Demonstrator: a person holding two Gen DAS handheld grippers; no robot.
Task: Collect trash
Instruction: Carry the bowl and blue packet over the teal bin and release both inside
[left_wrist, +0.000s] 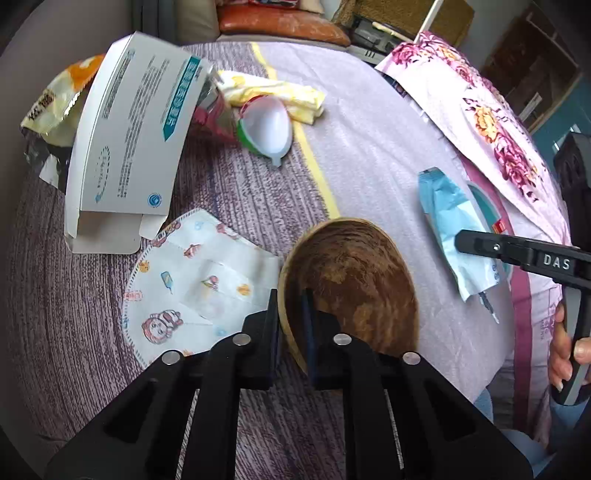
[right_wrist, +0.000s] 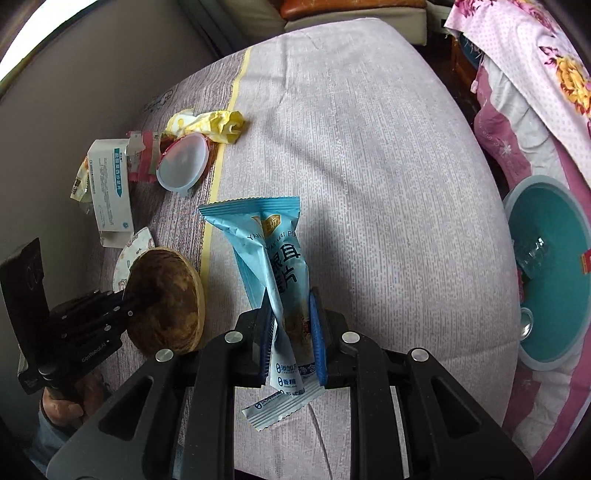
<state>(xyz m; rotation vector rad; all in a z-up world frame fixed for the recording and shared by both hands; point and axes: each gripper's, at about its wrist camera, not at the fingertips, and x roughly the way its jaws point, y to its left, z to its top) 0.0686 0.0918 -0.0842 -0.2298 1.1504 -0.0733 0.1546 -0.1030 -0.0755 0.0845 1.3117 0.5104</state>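
The right gripper (right_wrist: 291, 332) pinches the long light-blue snack wrapper (right_wrist: 275, 266) above the bed. The left gripper (left_wrist: 290, 325) clamps the round brown wooden bowl (left_wrist: 351, 288) by its rim. Carry the wrapper slowly to the teal round bin (right_wrist: 554, 229), then let go.

bare bedsheet (right_wrist: 369, 155) between litter pile (right_wrist: 155, 162) and basin (right_wrist: 554, 229).

Mask (left_wrist: 192, 280) left of bowl (left_wrist: 354, 280) (box (left_wrist: 129, 136) behind).
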